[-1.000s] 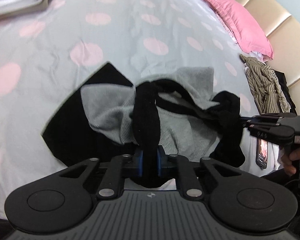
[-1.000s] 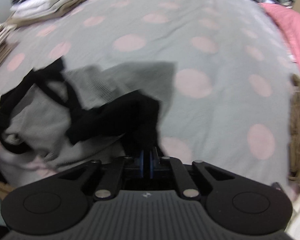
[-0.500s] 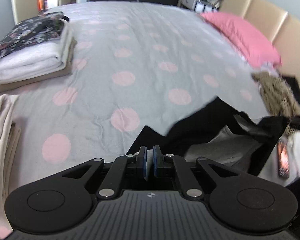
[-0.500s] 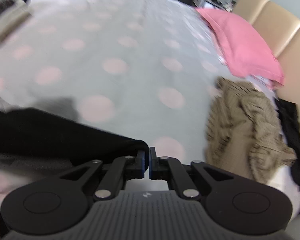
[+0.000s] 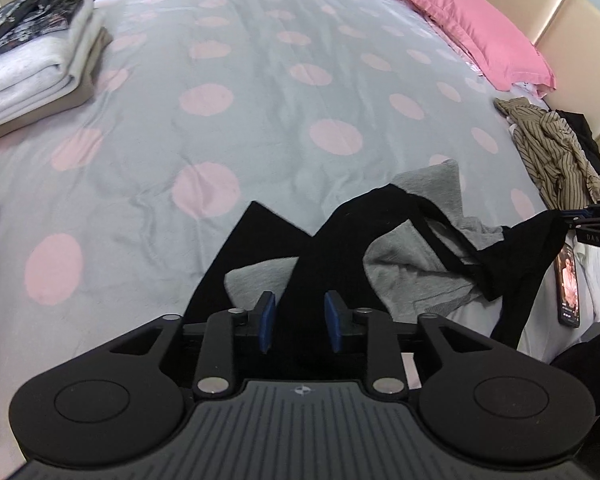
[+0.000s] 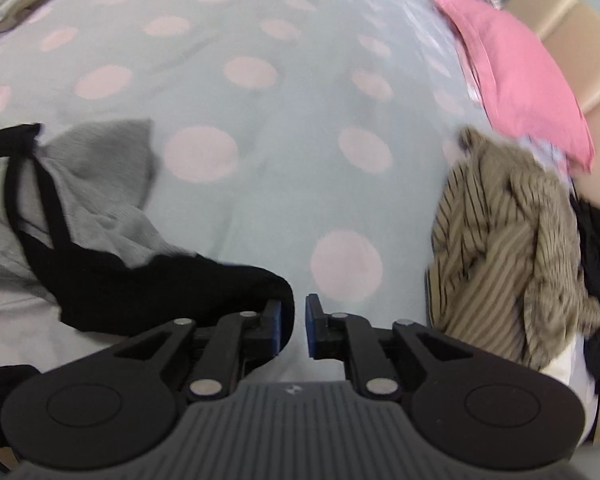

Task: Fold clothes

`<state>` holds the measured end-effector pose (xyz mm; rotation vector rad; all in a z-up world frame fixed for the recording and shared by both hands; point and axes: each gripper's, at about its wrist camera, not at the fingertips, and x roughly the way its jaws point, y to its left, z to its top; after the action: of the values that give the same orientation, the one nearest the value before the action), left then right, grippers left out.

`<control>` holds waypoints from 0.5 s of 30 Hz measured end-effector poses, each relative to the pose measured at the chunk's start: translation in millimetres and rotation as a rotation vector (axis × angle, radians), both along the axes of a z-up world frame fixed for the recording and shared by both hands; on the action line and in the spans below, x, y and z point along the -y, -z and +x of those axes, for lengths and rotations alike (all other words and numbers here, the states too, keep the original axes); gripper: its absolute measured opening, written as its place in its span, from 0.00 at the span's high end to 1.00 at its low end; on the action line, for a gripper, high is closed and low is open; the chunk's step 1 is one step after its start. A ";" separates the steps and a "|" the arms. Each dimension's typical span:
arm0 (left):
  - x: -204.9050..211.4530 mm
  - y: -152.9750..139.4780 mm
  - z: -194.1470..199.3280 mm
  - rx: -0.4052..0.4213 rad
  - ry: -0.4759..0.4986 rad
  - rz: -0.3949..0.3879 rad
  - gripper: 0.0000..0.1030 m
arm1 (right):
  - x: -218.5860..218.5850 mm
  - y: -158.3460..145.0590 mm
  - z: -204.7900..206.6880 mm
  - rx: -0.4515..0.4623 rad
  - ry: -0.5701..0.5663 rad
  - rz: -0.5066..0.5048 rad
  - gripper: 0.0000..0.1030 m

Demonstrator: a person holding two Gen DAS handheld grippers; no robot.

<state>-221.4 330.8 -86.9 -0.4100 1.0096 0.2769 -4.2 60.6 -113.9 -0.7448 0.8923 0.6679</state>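
Both grippers have let go since the earlier frames, where each was pinched tight on black cloth of the lifted garment. Now the grey and black garment [image 5: 416, 264] lies crumpled on the bed, near its front edge, with one black corner pointing up the cover and thin black straps looped over the grey panel. The left gripper [image 5: 300, 322] has its jaws opening, black fabric between the blue pads but no longer pressed. The right gripper [image 6: 292, 326] is opening too, with a narrower gap; the black hem [image 6: 172, 292] lies against its left pad rather than clamped, though motion blur makes that edge uncertain.

By my reading the step in hand is the lay-down before folding: the piece is released but far from flat. The next move seems to call for spreading it, untangling the straps and finding two clean corners or a hem to grip afresh.

Around it, the bed cover [image 5: 260, 128] is pale grey with pink dots, lightly creased. Folded clothes [image 5: 32, 64] sit stacked at the far left edge. A striped brown garment [image 6: 504, 248] is heaped at the right edge, below a pink pillow [image 5: 476, 28] and a padded beige headboard [image 5: 552, 36]. A phone [image 5: 568, 284] lies by the near right corner.
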 end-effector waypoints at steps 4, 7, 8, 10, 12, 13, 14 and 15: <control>-0.1 11.4 17.4 -0.026 0.026 0.002 0.72 | -6.8 -4.7 -15.2 0.009 -0.129 0.036 0.81; 2.2 20.2 25.8 -0.026 0.060 0.008 0.68 | -9.9 -2.9 -28.2 -0.005 -0.245 0.045 0.79; 3.0 23.0 27.5 -0.026 0.064 0.010 0.62 | -10.9 -1.6 -32.6 -0.009 -0.284 0.045 0.76; 4.0 29.0 30.3 -0.029 0.067 0.013 0.59 | -12.5 5.4 -41.8 -0.012 -0.358 0.022 0.70; 2.9 34.7 31.9 -0.031 0.067 -0.005 0.59 | -15.0 12.9 -50.2 -0.018 -0.425 -0.006 0.69; 2.0 37.3 32.4 -0.031 0.063 -0.014 0.59 | -15.5 16.3 -54.5 -0.024 -0.455 -0.016 0.68; 1.1 39.0 33.1 -0.030 0.059 -0.019 0.59 | -15.9 19.8 -58.4 -0.027 -0.484 -0.026 0.65; 0.2 40.7 33.9 -0.030 0.056 -0.024 0.59 | -16.1 23.1 -61.6 -0.025 -0.508 -0.038 0.61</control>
<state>-187.5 330.6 -127.6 -0.4002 1.0531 0.2215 -65.8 76.7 -137.0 -1.0115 0.7412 1.1112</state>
